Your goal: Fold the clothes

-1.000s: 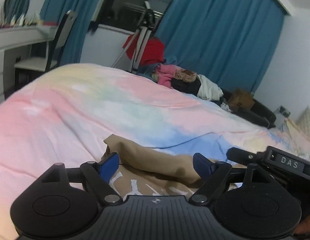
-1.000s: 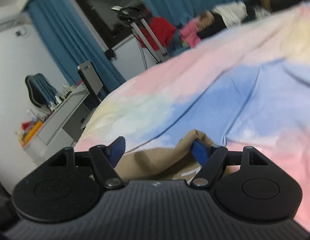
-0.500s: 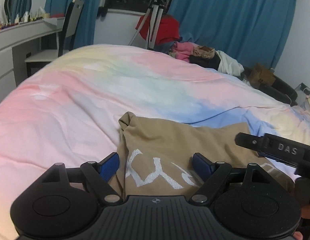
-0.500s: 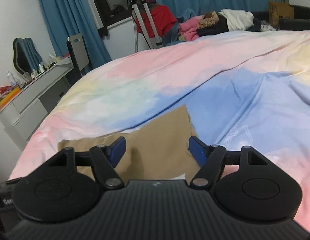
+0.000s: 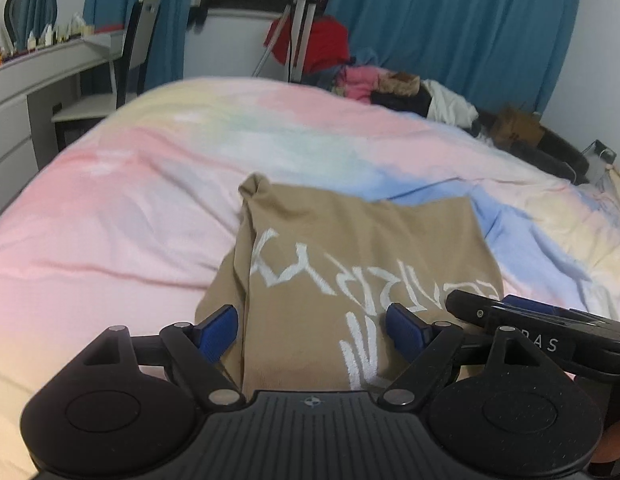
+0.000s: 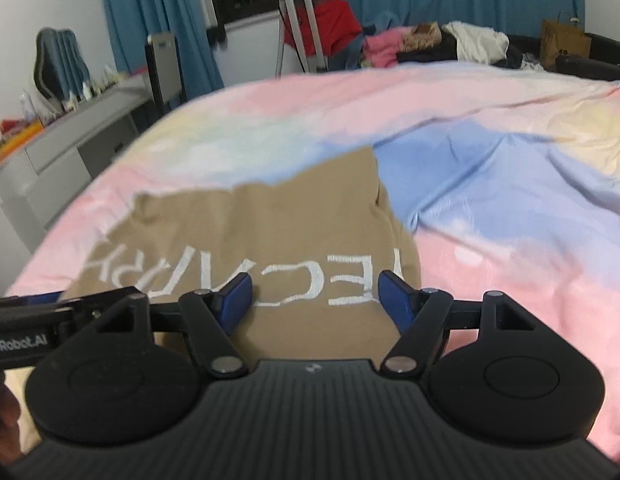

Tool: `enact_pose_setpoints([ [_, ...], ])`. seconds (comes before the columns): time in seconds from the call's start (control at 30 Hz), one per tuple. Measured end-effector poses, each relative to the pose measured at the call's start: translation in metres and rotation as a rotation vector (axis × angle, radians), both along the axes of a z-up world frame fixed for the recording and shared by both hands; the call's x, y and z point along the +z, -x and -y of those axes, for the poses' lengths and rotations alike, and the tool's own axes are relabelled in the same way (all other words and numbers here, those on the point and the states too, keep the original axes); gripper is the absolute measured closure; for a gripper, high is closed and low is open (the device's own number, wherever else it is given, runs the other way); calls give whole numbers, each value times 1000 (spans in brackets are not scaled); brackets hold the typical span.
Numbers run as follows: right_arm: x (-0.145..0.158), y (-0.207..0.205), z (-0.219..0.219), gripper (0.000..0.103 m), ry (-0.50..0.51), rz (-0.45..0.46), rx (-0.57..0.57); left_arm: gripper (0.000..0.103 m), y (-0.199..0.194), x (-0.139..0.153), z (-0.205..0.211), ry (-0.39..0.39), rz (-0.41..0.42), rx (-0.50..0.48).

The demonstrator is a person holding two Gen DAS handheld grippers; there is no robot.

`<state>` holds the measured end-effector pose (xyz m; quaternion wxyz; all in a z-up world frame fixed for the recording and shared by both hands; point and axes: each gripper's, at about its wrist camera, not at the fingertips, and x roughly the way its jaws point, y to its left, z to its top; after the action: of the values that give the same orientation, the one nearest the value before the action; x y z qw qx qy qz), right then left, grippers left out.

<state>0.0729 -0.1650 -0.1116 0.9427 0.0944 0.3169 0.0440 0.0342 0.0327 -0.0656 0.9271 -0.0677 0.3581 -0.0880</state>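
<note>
A tan garment (image 5: 361, 248) with white lettering lies folded on the pastel bedspread (image 5: 150, 184); it also shows in the right wrist view (image 6: 238, 232). My left gripper (image 5: 311, 330) is open and empty above its near left part. My right gripper (image 6: 313, 294) is open and empty above its near right part. The right gripper's body (image 5: 541, 328) shows at the right of the left wrist view. The left gripper's body (image 6: 50, 312) shows at the left of the right wrist view.
A heap of clothes (image 5: 389, 84) lies at the bed's far end by blue curtains (image 5: 449, 20). A tripod (image 5: 298, 36) stands behind the bed. A grey desk (image 5: 38, 84) and a chair (image 5: 130, 52) stand at the left.
Both grippers have risen and pulled back from the garment. The tan garment, bunched near the fingers a second ago, now lies spread flat with its lettering showing.
</note>
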Motion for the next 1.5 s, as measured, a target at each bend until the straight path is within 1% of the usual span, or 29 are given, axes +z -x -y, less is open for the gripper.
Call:
enact_pose_setpoints([
  [0.07, -3, 0, 0, 30, -5, -5, -2, 20, -1, -2, -2, 13, -26, 7],
  [0.2, -2, 4, 0, 31, -6, -2, -9, 22, 18, 15, -9, 99, -50, 38],
  [0.3, -1, 5, 1, 31, -12, -5, -16, 19, 41, 26, -17, 243, -49, 25],
  [0.37, -1, 5, 0, 31, -16, -7, -19, 18, 48, 23, -26, 364, -90, 9],
  [0.43, -1, 4, 1, 31, -20, -8, -24, 18, 46, 12, -36, 475, -158, 5],
  [0.5, 0, 4, 1, 31, -27, -11, -31, 18, 40, -2, -41, 541, -213, 27],
  [0.6, 0, 4, 1, 31, -35, -12, -38, 18, 23, -31, -56, 661, -291, 133],
  [0.67, 1, 4, 2, 31, -47, -11, -44, 21, 12, -51, -66, 741, -344, 206],
  [0.7, 2, 5, 3, 32, -57, -11, -48, 21, 9, -60, -71, 800, -354, 240],
  [0.73, 3, 5, 5, 32, -74, -8, -54, 22, 8, -64, -74, 838, -352, 257],
  [0.77, 6, 7, 7, 32, -103, -1, -64, 25, 8, -64, -77, 862, -337, 272],
  [0.8, 9, 9, 10, 30, -135, 7, -75, 32, 9, -63, -78, 873, -312, 284],
  [0.87, 17, 16, 17, 30, -241, 23, -89, 39, 11, -64, -80, 884, -296, 295],
  [0.9, 21, 21, 20, 30, -300, 31, -86, 52, 11, -64, -80, 889, -288, 301],
  [0.93, 24, 25, 22, 30, -361, 40, -80, 58, 12, -64, -79, 890, -278, 301],
  [0.97, 25, 29, 21, 29, -429, 35, -61, 60, 13, -63, -78, 886, -268, 302],
  [1.03, 26, 35, 20, 29, -571, 15, -14, 66, 14, -61, -77, 901, -244, 300],
  [1.1, 13, 38, 18, 29, -806, -28, 65, 70, 16, -59, -77, 919, -219, 299],
  [1.17, -10, 35, 13, 29, -1066, -116, 136, 71, 16, -55, -77, 935, -198, 301],
  [1.23, -30, 34, 8, 29, -1207, -191, 128, 72, 16, -55, -77, 956, -191, 303],
  [1.4, -57, 29, 14, 29, -1220, -287, 17, 74, 17, -52, -79, 994, -157, 307],
  [1.43, -61, 27, 16, 29, -1223, -291, 4, 75, 19, -52, -79, 1000, -151, 307],
  [1.5, -66, 24, 21, 29, -1197, -287, -39, 75, 21, -51, -80, 1011, -138, 306],
])
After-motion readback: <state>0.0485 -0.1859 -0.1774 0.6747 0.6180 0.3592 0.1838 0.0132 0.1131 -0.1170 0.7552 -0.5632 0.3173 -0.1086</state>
